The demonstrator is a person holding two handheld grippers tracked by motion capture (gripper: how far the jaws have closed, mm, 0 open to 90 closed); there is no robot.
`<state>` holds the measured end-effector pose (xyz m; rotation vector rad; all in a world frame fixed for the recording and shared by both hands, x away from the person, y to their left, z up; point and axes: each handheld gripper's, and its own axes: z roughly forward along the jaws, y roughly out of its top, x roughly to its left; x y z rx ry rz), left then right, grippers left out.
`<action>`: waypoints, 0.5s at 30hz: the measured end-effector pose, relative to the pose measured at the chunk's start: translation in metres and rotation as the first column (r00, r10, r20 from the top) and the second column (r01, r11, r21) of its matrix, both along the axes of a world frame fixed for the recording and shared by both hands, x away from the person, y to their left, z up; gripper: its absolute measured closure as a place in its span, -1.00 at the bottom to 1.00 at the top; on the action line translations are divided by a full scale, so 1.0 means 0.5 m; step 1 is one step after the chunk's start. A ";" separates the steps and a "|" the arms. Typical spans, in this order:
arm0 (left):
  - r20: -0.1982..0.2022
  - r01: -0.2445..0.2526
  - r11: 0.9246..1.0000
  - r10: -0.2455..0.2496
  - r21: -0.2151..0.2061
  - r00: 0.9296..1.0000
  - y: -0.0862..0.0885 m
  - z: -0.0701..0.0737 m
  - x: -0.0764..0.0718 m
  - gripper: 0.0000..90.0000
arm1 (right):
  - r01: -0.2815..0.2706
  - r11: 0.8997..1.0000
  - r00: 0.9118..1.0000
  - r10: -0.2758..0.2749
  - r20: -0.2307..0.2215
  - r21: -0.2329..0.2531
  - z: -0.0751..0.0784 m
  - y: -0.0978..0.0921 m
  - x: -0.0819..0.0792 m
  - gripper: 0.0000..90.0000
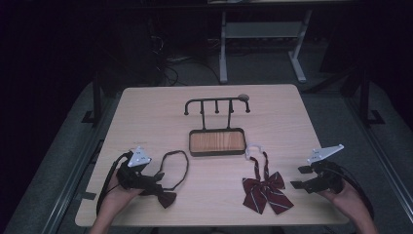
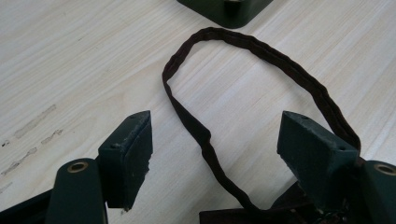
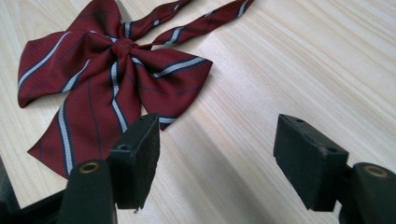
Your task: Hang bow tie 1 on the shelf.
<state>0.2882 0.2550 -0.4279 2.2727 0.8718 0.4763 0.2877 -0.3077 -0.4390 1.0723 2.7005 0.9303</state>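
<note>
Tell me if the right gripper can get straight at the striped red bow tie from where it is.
Probably yes. The right gripper sits open on the table just beside the striped red bow tie, and its own view shows bare wood between its jaws and the bow's nearest wing. The stand sits farther back, out of the way.

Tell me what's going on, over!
Left gripper open over dark brown bow tie's strap loop. Right gripper open beside red striped bow tie. Black hook rack with wooden tray stands behind; nothing blocking.
</note>
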 end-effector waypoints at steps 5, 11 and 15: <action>0.000 0.003 1.000 -0.003 0.011 1.000 0.001 -0.001 0.001 -0.40 | -0.010 1.000 1.000 0.010 0.000 0.005 0.002 0.004 0.002 -0.28; 0.003 0.004 1.000 -0.004 0.003 1.000 -0.003 -0.002 -0.001 -0.40 | -0.019 1.000 1.000 0.019 -0.005 0.008 0.002 0.012 -0.001 -0.26; 0.007 0.011 1.000 -0.011 0.006 1.000 -0.005 -0.004 -0.004 -0.40 | -0.022 1.000 1.000 0.022 0.008 0.019 0.014 0.021 -0.001 -0.22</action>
